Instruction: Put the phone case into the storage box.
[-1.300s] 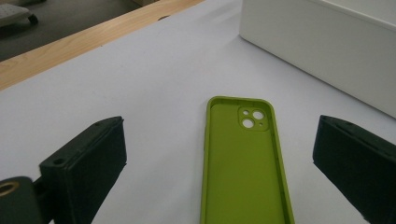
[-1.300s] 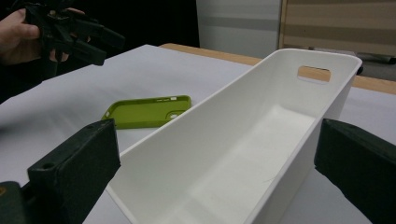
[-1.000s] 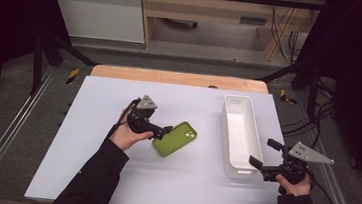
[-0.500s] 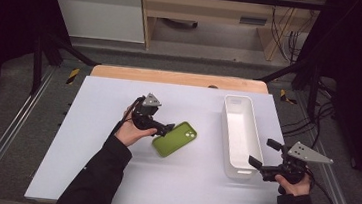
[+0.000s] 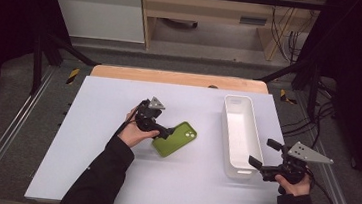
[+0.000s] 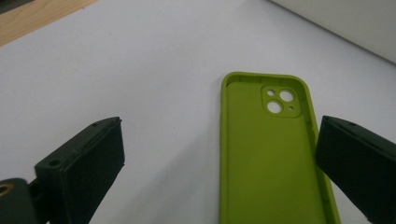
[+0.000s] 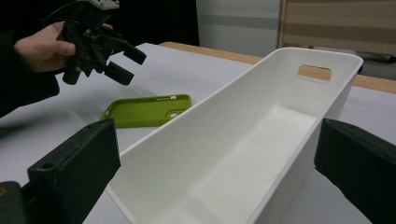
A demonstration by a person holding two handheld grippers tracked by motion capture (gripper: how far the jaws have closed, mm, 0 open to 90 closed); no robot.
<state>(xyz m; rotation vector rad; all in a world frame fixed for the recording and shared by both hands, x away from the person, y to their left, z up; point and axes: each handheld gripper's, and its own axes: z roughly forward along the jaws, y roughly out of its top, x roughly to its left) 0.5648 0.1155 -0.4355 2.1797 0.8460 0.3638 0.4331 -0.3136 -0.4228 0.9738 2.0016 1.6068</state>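
Left gripper (image 5: 163, 132) released, jaws straddling the green case's (image 5: 174, 138) near edge to grab it. Right gripper (image 5: 260, 156) released, bracing the bin (image 5: 239, 132).

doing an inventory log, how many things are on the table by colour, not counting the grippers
green: 1, the phone case
white: 1, the long bin
total: 2
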